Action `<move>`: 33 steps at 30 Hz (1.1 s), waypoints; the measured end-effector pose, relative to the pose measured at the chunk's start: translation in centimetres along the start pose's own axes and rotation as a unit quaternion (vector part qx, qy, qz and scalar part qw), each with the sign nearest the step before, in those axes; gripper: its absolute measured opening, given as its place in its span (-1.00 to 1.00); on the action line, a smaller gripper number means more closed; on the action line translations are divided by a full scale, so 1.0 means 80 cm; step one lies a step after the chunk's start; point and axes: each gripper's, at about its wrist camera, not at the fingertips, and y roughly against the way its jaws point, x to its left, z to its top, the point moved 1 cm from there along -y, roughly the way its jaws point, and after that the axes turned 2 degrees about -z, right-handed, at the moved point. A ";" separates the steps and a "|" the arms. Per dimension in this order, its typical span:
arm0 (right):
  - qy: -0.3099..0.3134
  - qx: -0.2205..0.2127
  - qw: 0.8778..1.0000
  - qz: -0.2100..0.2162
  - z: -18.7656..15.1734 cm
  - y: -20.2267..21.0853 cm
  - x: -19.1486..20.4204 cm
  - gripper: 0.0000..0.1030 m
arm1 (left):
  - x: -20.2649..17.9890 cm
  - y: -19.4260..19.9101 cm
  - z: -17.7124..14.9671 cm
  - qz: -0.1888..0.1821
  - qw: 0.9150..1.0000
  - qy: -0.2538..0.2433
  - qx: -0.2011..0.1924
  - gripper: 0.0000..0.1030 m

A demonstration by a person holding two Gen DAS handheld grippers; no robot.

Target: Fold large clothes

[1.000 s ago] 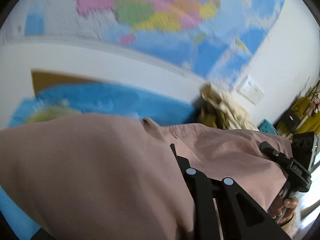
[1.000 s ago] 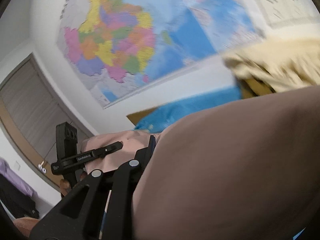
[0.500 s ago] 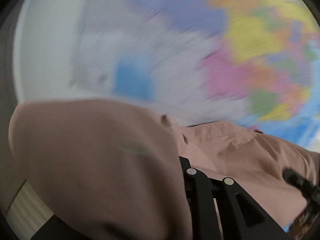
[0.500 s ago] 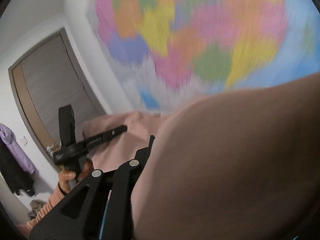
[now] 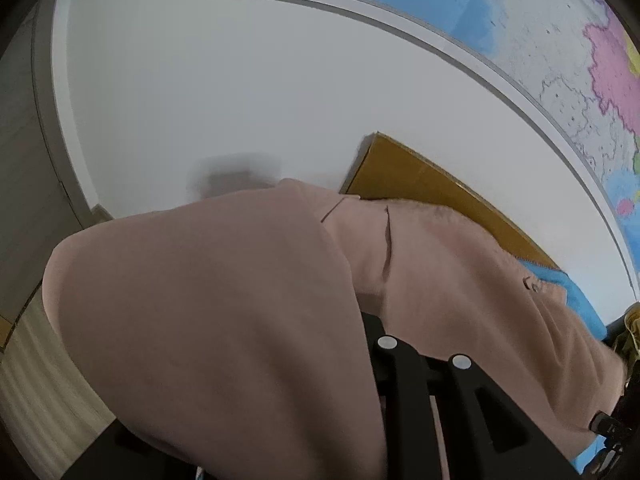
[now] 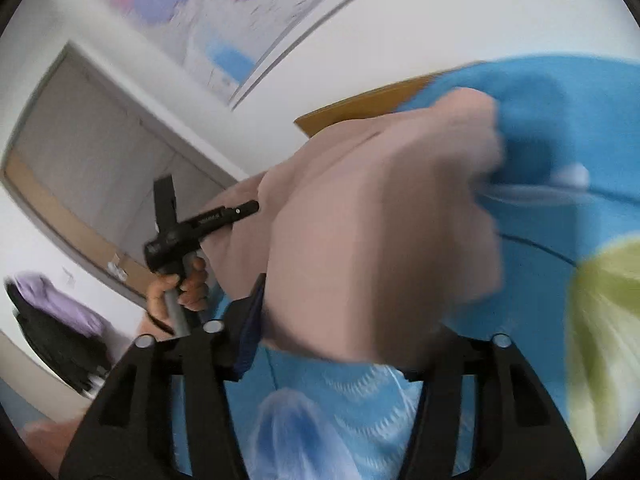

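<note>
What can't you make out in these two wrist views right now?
- Left wrist view: the pink garment covers the fingers of the left gripper, so its grip is hidden.
- Right wrist view: motion blur smears the garment's edges, and it hides one fingertip of the right gripper.
- Wall map: its printed label is too small to read.

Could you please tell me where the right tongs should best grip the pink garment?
Probably the bunched fold of the pink garment hanging between the open right tongs, opposite where the left tongs seem to pinch it. Come straight forward from below: the cloth sags into their gap there.
</note>
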 end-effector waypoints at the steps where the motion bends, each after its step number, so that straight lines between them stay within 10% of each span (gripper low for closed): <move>1: 0.008 -0.006 1.000 0.000 0.002 0.004 0.004 -0.61 | -0.002 -0.001 0.006 0.000 1.000 -0.003 -0.002 -0.69; 8: 0.040 0.061 0.997 -0.023 -0.031 -0.047 0.018 -0.78 | 0.026 -0.014 0.019 0.013 1.000 0.024 0.001 -0.60; 13: -0.006 0.053 0.998 -0.025 -0.022 -0.022 -0.004 -0.10 | 0.021 -0.005 0.010 0.040 0.999 0.009 0.004 -0.19; 18: 0.026 0.014 0.997 -0.074 -0.020 0.029 0.005 0.02 | 0.012 0.025 -0.005 0.058 0.998 -0.022 -0.001 0.39; 24: 0.117 -0.068 0.978 -0.157 -0.006 0.078 0.056 0.03 | 0.005 0.093 -0.040 0.085 0.992 -0.074 -0.050 0.45; 33: 0.139 0.000 0.974 -0.180 0.008 -0.028 0.045 -0.14 | -0.076 0.116 -0.075 0.017 0.987 -0.142 -0.067 0.57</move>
